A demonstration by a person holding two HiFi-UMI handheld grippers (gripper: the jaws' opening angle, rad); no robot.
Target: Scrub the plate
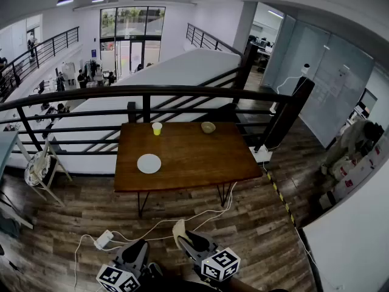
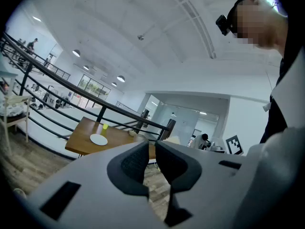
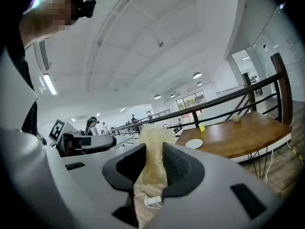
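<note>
A white plate (image 1: 149,163) lies near the front left of a brown wooden table (image 1: 200,160), well ahead of both grippers; it also shows as the plate (image 2: 98,139) and the plate (image 3: 194,143). My right gripper (image 1: 188,239) is shut on a pale yellow fibrous scrubber (image 3: 153,151), which sticks up between the jaws; the scrubber (image 1: 179,232) shows low in the head view. My left gripper (image 1: 137,247) hangs beside it. Its jaws stand almost together with nothing between them in the left gripper (image 2: 150,146) view.
A yellow cup (image 1: 157,128) and a small bowl (image 1: 208,127) stand at the table's far edge, before a black railing (image 1: 146,93). A white power strip (image 1: 103,239) with cables lies on the wood floor between me and the table. A white chair (image 1: 39,169) stands at left.
</note>
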